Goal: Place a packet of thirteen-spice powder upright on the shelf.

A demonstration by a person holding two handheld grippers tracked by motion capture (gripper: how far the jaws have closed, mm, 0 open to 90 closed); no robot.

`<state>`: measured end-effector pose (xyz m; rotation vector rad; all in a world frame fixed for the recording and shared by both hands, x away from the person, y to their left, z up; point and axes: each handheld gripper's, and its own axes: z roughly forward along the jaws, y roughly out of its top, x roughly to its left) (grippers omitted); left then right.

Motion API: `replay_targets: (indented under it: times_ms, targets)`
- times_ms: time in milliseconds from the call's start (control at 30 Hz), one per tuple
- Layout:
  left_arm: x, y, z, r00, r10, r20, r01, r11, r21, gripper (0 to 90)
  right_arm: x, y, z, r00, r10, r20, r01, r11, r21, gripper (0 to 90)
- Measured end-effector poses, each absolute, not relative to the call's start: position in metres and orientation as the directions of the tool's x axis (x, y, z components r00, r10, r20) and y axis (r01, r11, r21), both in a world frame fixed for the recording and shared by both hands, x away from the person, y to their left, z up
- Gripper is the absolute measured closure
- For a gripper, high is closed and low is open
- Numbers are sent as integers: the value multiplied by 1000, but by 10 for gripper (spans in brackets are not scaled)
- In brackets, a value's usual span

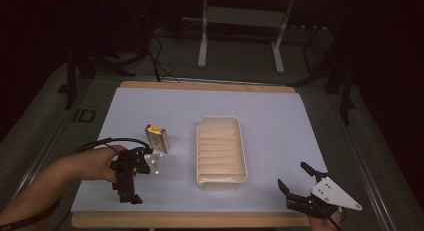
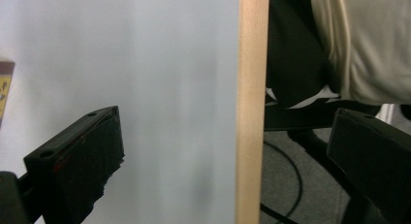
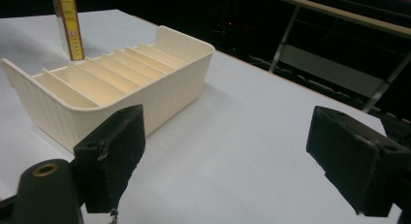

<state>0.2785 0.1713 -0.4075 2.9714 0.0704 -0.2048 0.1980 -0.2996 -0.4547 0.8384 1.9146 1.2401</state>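
Both the left gripper (image 1: 131, 183) and right gripper (image 1: 296, 177) spread their fingers wide, holding nothing

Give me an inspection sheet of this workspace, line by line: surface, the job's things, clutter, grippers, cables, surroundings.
Surface: pale blue sheet on a wooden board, with wood showing at near and far edges.
Job's things: small yellow box standing upright, apart from and left of the cream ribbed tray; no items seen inside the tray.
Clutter: nothing seen.
Grippers: left hand-held gripper open, jaws pointing towards the near edge, just short of the box; right hand-held gripper open at the near right corner, aimed at the tray.
Cables: black cable looping from the left hand-held gripper; more cables on the floor beyond.
Surroundings: dark room, metal frame legs behind.
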Motion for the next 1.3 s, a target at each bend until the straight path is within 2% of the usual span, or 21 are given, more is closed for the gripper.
replay_targets:
  times_ms: [100, 133, 733, 967, 1300]
  targets:
    - [284, 168, -402, 985, 130, -114, 144, -982, 125, 0, 198, -299, -454, -548, 810, -208, 142, 335, 931, 140]
    - [285, 168, -400, 985, 136, -103, 149, -980, 132, 0, 198, -299, -454, -548, 810, -208, 142, 335, 931, 140]
    - [304, 163, -365, 996, 86, -38, 90, -989, 119, 0, 198, -300, -455, -561, 803, -200, 144, 333, 932, 140]
    - [322, 165, -353, 997, 75, 23, 71, -988, 139, 0, 199, -300, -456, -570, 798, -197, 148, 335, 931, 140]
    - [352, 162, -351, 994, 99, 45, 93, -987, 129, 8, 199, -299, -456, -584, 789, -191, 148, 335, 931, 140]
